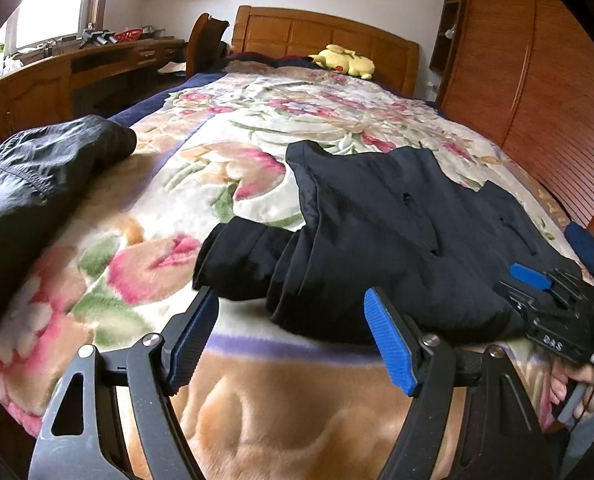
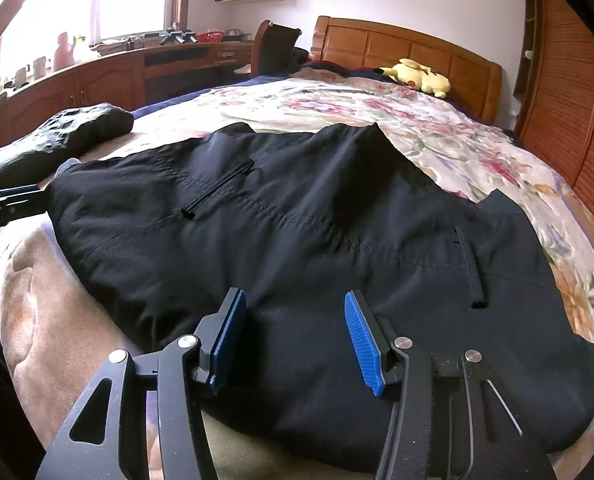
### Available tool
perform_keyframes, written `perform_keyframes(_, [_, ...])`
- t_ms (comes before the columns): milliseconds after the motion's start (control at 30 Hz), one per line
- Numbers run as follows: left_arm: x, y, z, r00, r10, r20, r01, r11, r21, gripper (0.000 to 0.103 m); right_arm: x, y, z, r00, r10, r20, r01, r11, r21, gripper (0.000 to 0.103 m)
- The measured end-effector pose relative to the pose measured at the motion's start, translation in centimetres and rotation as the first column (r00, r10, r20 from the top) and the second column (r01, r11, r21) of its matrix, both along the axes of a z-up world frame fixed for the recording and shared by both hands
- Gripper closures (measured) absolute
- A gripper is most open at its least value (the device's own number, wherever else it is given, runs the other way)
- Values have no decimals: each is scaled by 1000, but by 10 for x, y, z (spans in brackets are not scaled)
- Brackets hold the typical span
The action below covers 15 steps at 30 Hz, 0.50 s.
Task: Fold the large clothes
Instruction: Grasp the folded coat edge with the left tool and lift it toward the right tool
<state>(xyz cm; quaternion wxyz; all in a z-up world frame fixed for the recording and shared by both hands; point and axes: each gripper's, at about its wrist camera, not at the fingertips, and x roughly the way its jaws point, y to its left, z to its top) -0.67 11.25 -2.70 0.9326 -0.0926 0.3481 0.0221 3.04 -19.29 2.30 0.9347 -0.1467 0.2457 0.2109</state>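
A large dark navy jacket (image 2: pixel 317 232) lies spread flat on the floral blanket (image 1: pixel 225 168), with zip pockets showing. One sleeve (image 1: pixel 241 260) is folded across, its cuff towards the left. My left gripper (image 1: pixel 290 298) hovers open at the jacket's near left edge, just short of the sleeve, with no cloth between its blue pads. My right gripper (image 2: pixel 294 295) stands open low over the jacket's near hem, nothing pinched. In the left wrist view the right gripper (image 1: pixel 557 262) rests over the jacket's right side, held by a hand (image 1: pixel 581 388).
A second black garment (image 1: pixel 45 176) lies bundled at the bed's left edge. A yellow plush toy (image 2: pixel 417 76) sits by the wooden headboard (image 2: pixel 409 44). A wooden wardrobe (image 1: pixel 537 80) lines the right side. A desk (image 2: pixel 109 76) and chair (image 2: pixel 275 48) stand left.
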Motion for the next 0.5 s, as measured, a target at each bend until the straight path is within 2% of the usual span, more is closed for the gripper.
perform_keyframes(233, [23, -3, -14, 998, -1, -67, -3, 999, -52, 27, -4, -2, -1, 1000, 5, 7, -5, 1000, 2, 50])
perform_keyframes(400, [33, -4, -18, 996, -8, -85, 0, 996, -91, 27, -5, -5, -1, 1000, 11, -1, -11, 1000, 19, 47])
perform_keyframes(467, [35, -4, -18, 996, -19, -87, 9, 992, -124, 38, -4, -10, 0, 1000, 6, -11, -6, 999, 41, 42])
perform_keyframes(500, [37, -4, -17, 996, -25, -90, 13, 991, -135, 47, -4, -14, 2, 1000, 8, -18, -7, 999, 53, 39])
